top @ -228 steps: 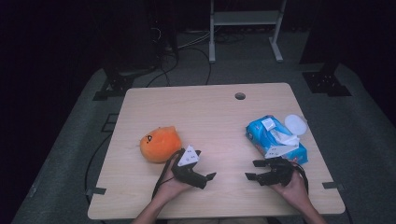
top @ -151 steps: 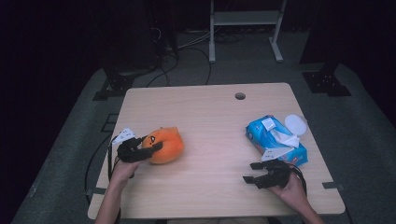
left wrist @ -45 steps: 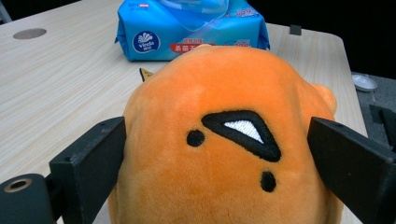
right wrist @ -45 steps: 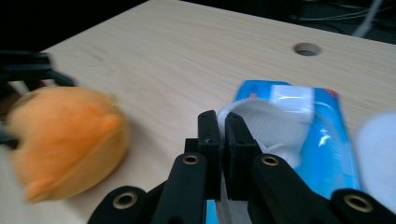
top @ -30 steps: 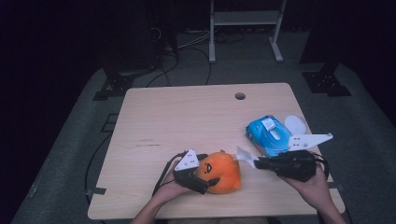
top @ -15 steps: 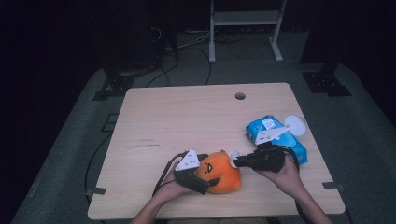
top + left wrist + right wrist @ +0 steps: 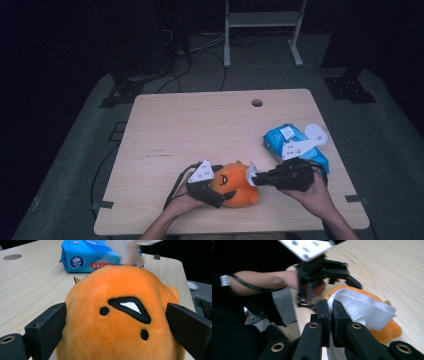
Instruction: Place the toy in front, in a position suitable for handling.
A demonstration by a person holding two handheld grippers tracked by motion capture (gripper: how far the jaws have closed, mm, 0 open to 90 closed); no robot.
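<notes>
An orange plush toy point(image 7: 235, 186) with a stitched black face lies near the table's front edge. My left gripper point(image 7: 216, 192) is shut on it; in the left gripper view both black jaws press its sides point(image 7: 117, 315). My right gripper point(image 7: 253, 176) comes in from the right, shut on a white wet wipe point(image 7: 362, 307). The wipe lies against the top of the plush toy point(image 7: 388, 331). In the right gripper view its jaws point(image 7: 330, 306) stand tight together on the wipe's edge, with the left gripper point(image 7: 322, 270) beyond.
A blue pack of wet wipes point(image 7: 292, 144) lies at the table's right side, with a small white round thing point(image 7: 316, 132) beside it. The wooden table point(image 7: 200, 130) has a cable hole point(image 7: 257, 103) near its far edge. Dark floor and cables surround it.
My right gripper has moved left from beside the blue pack to the plush toy, carrying the white wipe. The left gripper and the plush toy have stayed in place.
</notes>
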